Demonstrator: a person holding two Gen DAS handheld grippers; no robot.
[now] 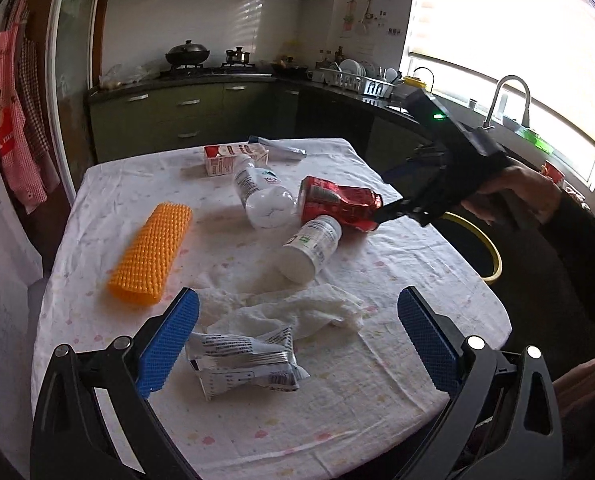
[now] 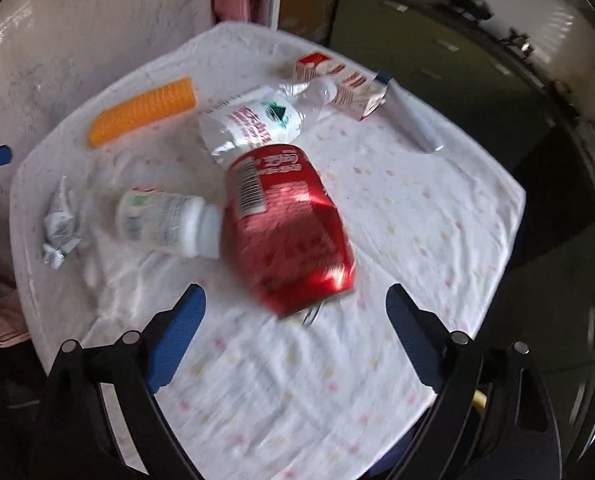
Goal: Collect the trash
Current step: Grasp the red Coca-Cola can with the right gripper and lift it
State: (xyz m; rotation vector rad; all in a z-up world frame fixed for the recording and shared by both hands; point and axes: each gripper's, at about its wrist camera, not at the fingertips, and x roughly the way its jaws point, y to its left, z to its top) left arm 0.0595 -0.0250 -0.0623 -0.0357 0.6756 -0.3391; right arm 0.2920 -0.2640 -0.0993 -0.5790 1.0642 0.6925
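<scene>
A kitchen with green cabinets and a bright window lies behind a table [image 1: 437, 344] under a pale spotted cloth, littered with trash. The right gripper [image 2: 295, 310] is spread wide, gripping nothing, with the crushed red soda can [image 2: 287, 224] just ahead between its fingers; the left wrist view shows its fingertips right at the can's end. That can is probably light, thin-walled and already dented, so it should give further under a squeeze; its crumpled waist looks the surest place to pinch, since the glossy skin may slide. A white pill bottle [image 2: 165, 222] touches the can's left side and a crushed clear water bottle [image 2: 257, 120] lies just beyond it. The left gripper [image 1: 297, 340] is likewise released, poised over a crumpled wrapper [image 1: 249, 364] and a wadded tissue [image 1: 297, 308], both soft and near weightless. The right wrist view is motion-blurred, so labels are unreadable. A yellow-rimmed hoop [image 1: 485, 248] beyond the table edge may be the bin; mostly hidden.
</scene>
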